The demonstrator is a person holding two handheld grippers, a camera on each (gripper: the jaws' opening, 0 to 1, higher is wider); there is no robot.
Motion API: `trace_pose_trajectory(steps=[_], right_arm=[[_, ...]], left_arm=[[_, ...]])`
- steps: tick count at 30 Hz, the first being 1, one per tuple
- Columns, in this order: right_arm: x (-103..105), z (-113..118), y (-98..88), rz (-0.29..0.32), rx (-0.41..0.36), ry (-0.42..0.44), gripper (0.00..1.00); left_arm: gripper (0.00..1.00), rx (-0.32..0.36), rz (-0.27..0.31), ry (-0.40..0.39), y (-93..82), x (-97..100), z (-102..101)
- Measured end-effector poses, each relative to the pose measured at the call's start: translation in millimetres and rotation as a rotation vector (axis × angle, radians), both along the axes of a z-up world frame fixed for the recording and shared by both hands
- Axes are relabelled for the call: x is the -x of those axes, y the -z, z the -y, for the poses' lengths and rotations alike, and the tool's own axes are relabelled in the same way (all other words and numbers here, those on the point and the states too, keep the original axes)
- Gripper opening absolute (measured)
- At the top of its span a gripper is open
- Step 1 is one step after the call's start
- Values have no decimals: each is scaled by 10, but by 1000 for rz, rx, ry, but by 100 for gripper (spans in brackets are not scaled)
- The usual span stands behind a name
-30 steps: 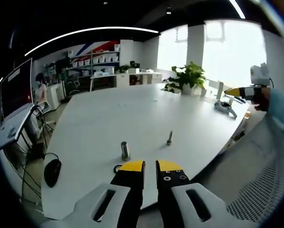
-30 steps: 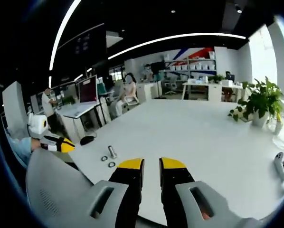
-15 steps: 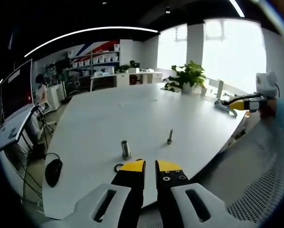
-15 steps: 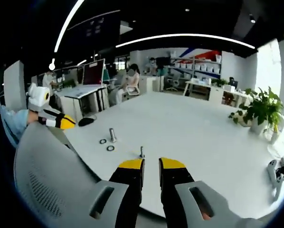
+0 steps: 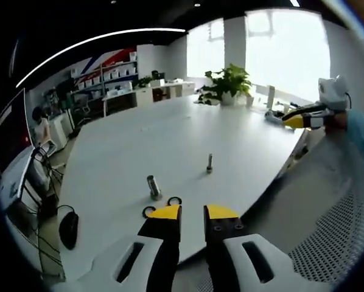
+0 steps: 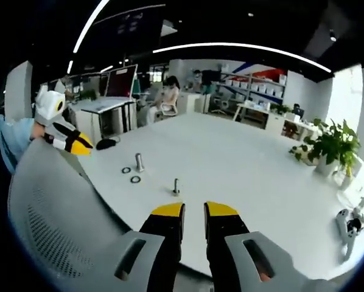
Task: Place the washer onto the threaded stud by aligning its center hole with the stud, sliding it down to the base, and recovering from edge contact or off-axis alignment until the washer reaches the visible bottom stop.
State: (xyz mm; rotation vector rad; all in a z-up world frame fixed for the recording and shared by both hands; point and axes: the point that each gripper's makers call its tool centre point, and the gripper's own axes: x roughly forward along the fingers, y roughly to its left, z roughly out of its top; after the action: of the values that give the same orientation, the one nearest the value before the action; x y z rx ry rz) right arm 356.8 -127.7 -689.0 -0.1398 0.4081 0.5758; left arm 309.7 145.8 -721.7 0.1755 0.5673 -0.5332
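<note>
- The left gripper (image 5: 187,212) hangs just off the near edge of the white table (image 5: 139,146), its yellow-tipped jaws a narrow gap apart with nothing between them.
- The right gripper (image 6: 194,210) is likewise off the table's edge, above the grey mesh chair back (image 6: 60,213); its jaws stand slightly apart, holding nothing. In the left gripper view it shows far off to the right (image 5: 301,115), beyond the table's corner.
- In the right gripper view the left gripper (image 6: 72,145) shows at the left, held well away from the parts.
- Around the parts the tabletop is bare and wide, so there is free room on every side of them; the nearest boundary is the table's near edge, just behind the washers.
- Two washers lie flat near that edge: one dark ring (image 5: 149,211) and a second washer (image 5: 175,200) just beside it, apart from each other. Both look like thin dark rings with pale centres.
- The threaded stud (image 5: 210,163) stands upright, further in on the table, with a broader base at its foot and nothing on it.
- A short metal cylinder (image 5: 153,186) stands upright near the washers.
- The left gripper view shows a black mouse (image 5: 68,229) on a lower desk and a potted plant (image 5: 227,82) at the far end.
- The right gripper view shows both washers (image 6: 135,179) clear of any jaw, and a white-and-black device (image 6: 346,222) at the far right.
</note>
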Motion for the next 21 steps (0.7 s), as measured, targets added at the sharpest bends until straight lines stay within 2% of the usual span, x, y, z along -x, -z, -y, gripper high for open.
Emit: trace_pose_trajectory(steps=[1,3,5,7,8,10,13,17,21], right_arm=[[-20,11,-29,10,-14,15,15],[-35,59,19,11,31,26,15],[-32,65,39,10,39,26,15],[-39,62,23,25,46,20,16],[-49,68,29,37,68,18,16],[-20,70,127,6,137,-2,16],[-22,31,106,25,140,-13,16],[-18,31,125,14,143,-14,16],[-14,17,137,8,147,-20,16]], left_arm=[[12,2,2,-3,-10,-5,-8],[12,7,-2,-1,-28,-10,-40],[12,27,-16,-15,-55,-15,-65],[12,50,-17,-23,-143,-35,-93],[13,53,-10,-25,-192,-50,-107],[15,45,19,-28,-314,-111,-154],[21,43,29,-31,-444,-210,-229],[29,45,76,-54,-715,-469,-367],[29,23,101,-55,-796,-678,-455]])
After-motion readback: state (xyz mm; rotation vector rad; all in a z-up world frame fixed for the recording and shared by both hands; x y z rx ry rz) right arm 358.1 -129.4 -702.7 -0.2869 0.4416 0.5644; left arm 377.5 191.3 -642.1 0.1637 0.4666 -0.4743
